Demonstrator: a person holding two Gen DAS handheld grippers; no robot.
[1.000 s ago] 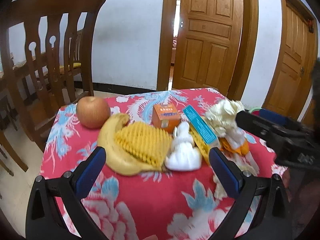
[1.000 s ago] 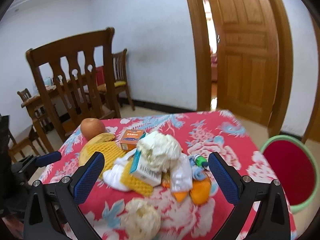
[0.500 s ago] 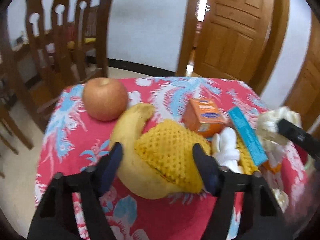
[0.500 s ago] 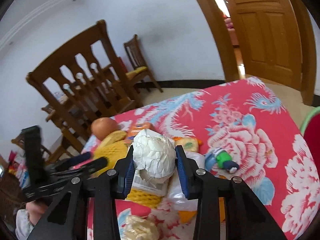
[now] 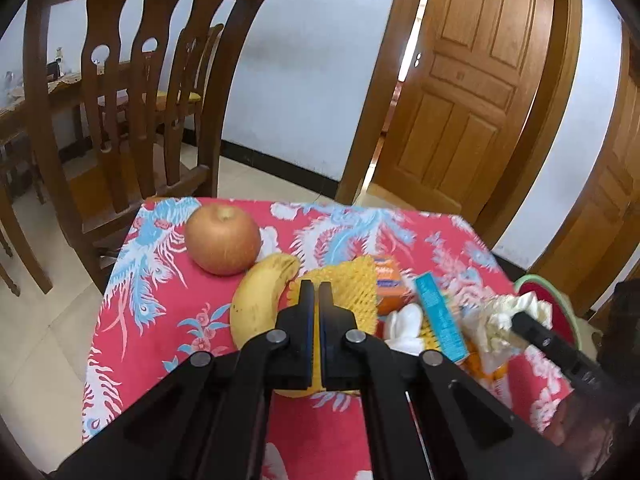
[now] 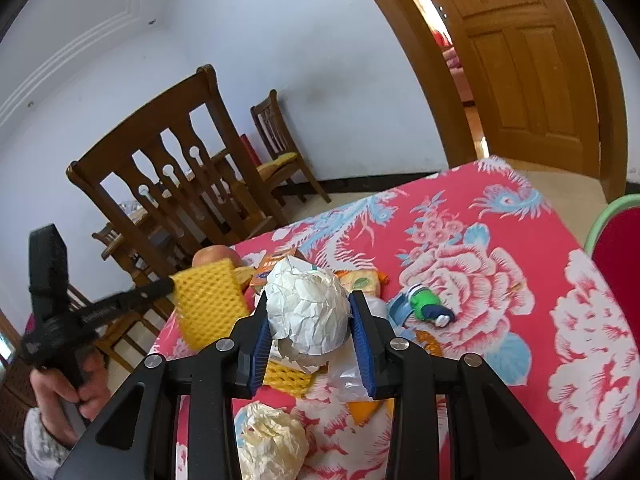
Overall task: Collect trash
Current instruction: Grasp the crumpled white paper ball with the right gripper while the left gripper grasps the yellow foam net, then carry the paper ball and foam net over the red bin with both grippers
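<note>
I am holding my left tongs (image 5: 316, 296) angled down over the table (image 5: 160, 280), pressed together and pinching the yellow foam net (image 6: 208, 300), spongy and honeycombed, lifted left of my right tongs (image 6: 308, 312). Those are clamping a crumpled white paper ball (image 6: 306, 312), creased and roundish, above the pile.
</note>
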